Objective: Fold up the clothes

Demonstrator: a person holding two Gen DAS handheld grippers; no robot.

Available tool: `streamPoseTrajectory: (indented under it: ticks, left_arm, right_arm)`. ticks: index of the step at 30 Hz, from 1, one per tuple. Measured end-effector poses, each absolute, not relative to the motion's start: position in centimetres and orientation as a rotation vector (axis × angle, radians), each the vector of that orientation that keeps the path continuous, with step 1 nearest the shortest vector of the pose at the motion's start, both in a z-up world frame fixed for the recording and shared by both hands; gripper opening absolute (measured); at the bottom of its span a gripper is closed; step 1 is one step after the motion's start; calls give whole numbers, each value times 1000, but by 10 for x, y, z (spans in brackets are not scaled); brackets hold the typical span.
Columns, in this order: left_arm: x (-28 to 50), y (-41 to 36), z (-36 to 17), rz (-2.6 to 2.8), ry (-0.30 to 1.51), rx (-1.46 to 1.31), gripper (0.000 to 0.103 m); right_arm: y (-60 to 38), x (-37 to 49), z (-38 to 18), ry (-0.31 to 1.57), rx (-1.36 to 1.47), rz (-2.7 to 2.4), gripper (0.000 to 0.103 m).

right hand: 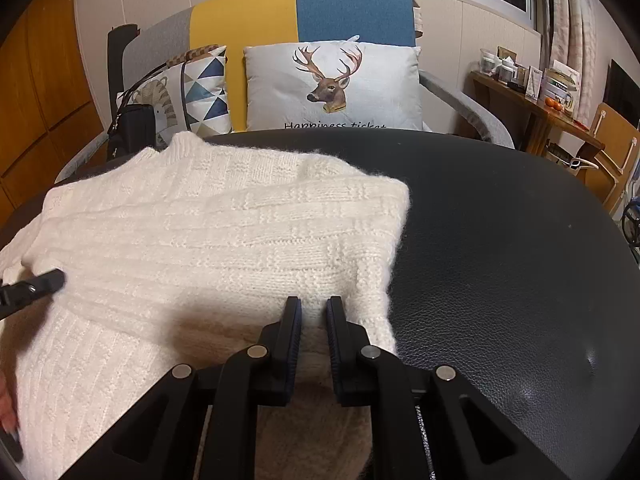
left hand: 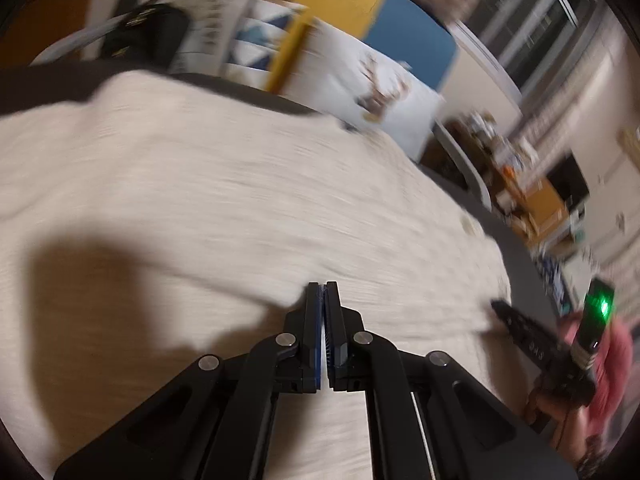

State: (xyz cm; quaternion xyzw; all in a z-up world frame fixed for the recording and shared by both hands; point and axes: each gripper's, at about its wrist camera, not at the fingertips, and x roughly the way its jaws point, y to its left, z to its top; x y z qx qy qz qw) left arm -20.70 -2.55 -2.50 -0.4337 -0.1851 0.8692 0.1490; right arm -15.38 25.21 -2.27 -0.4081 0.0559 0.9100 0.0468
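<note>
A cream knitted sweater [right hand: 200, 232] lies spread on a black leather tabletop [right hand: 500, 240]. My right gripper [right hand: 314, 312] sits at the sweater's near right edge, shut on a bunched fold of the knit that fills the gap between its pads. My left gripper [left hand: 323, 294] hovers over the sweater [left hand: 200, 200] with its fingers pressed together and no cloth showing between them; that view is blurred by motion. The tip of the left gripper [right hand: 48, 282] shows at the left edge of the right wrist view, over the knit. In the left wrist view the right gripper [left hand: 500, 306] is at the far right.
Behind the table stands a sofa with a deer cushion [right hand: 332, 84], a patterned cushion and a black bag [right hand: 130, 128]. A cluttered wooden side table [right hand: 536, 108] stands at the right. The person's red sleeve [left hand: 608, 360] is at the right edge. Bare tabletop lies right of the sweater.
</note>
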Motion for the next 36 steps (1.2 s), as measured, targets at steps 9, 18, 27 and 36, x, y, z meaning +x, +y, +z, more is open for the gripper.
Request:
streamPoseTrajectory:
  ticks: [9,18,27,36]
  left_arm:
    - [-170,-84,-8,2687,-645,-1146,3]
    - [-235,78,11,2431,-293,-1050,3]
    - [-276,71,-31,2474,-201,-1219,5]
    - [-272,-66,-31,2777,-393,-1305,5]
  right_arm:
    - [251,-153,-23,165,-1242,2776,11]
    - [255,-153,-23,196,-1240,2787,11]
    - [257,-153,-24,220,-1239,2792,11]
    - [255,-153,-23,194,-1239,2785,11]
